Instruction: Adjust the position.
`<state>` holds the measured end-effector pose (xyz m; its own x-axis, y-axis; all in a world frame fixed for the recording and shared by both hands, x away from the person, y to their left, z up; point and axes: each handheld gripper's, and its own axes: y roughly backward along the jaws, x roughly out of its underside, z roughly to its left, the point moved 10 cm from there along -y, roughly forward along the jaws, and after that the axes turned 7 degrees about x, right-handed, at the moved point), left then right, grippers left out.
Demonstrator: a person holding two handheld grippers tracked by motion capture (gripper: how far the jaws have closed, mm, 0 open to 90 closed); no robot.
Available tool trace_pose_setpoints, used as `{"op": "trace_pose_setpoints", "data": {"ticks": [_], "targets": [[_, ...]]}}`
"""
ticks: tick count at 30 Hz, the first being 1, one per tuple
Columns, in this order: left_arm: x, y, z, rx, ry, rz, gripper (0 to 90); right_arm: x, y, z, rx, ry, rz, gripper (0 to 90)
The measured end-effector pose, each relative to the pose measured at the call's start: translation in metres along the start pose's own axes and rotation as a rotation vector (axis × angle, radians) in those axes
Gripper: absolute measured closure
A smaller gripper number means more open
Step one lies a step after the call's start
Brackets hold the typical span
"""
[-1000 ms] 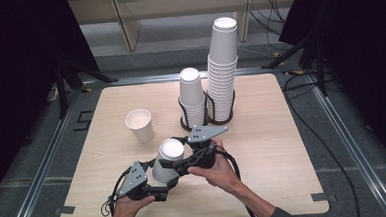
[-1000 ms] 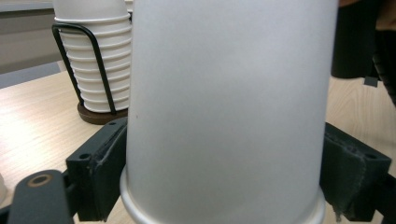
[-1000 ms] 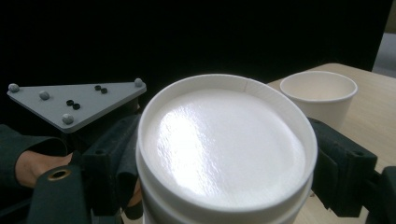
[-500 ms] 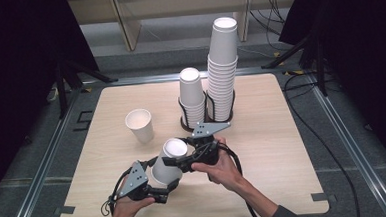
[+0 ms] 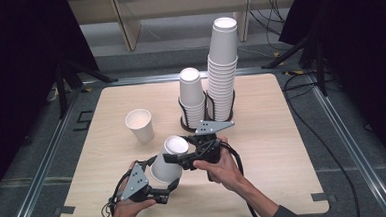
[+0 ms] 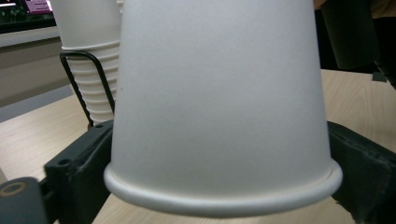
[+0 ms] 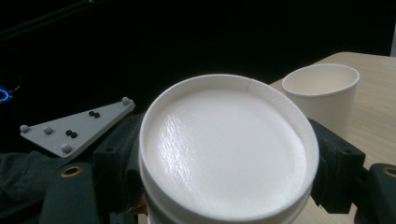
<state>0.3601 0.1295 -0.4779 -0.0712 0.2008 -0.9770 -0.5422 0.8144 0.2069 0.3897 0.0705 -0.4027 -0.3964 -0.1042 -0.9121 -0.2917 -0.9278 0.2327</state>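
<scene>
A white paper cup (image 5: 168,162) is held upside down and tilted above the near part of the table, between both grippers. My left gripper (image 5: 165,180) comes in from the lower left. Its jaws have just been closing, and they now sit against the cup's wall (image 6: 219,93) just above the rim, one on each side. My right gripper (image 5: 179,153) reaches in from the right and is shut on the cup's base end (image 7: 224,149), which faces its camera. In the left gripper view the cup hides much of the table.
An upright single cup (image 5: 140,125) stands on the wooden table (image 5: 283,149) left of centre. Behind the hands, a black wire holder (image 5: 207,112) carries a short cup stack (image 5: 192,96) and a tall one (image 5: 223,67). Dark floor surrounds the table.
</scene>
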Motion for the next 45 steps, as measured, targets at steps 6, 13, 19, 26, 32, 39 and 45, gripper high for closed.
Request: {"op": "trace_pose_setpoints", "data": {"ticks": [6, 13, 19, 26, 32, 39, 45], "targets": [[0.0, -0.002, -0.001, 0.009, 0.003, 0.0, 12.7, 0.002, 0.001, -0.005, 0.001, -0.005, -0.001, 24.2], [0.003, 0.0, 0.0, 0.008, 0.0, 0.035, 14.1, 0.005, 0.001, -0.009, -0.015, -0.04, 0.007, 23.7], [0.006, 0.0, -0.001, 0.025, -0.005, 0.068, 14.5, 0.008, 0.002, -0.011, -0.021, -0.062, 0.045, 22.0], [0.013, -0.002, -0.002, 0.039, -0.024, 0.111, 15.7, 0.01, 0.008, -0.018, -0.001, -0.007, 0.092, 15.6], [0.014, 0.001, -0.003, 0.056, -0.038, 0.139, 16.3, 0.017, 0.013, -0.021, -0.009, -0.019, 0.168, 15.6], [0.019, 0.001, -0.007, 0.087, -0.079, 0.178, 16.2, 0.029, 0.016, -0.021, -0.028, 0.011, 0.256, 20.0], [0.021, 0.002, -0.009, 0.089, -0.107, 0.201, 16.2, 0.037, 0.016, -0.02, -0.041, 0.018, 0.315, 19.9]]}}
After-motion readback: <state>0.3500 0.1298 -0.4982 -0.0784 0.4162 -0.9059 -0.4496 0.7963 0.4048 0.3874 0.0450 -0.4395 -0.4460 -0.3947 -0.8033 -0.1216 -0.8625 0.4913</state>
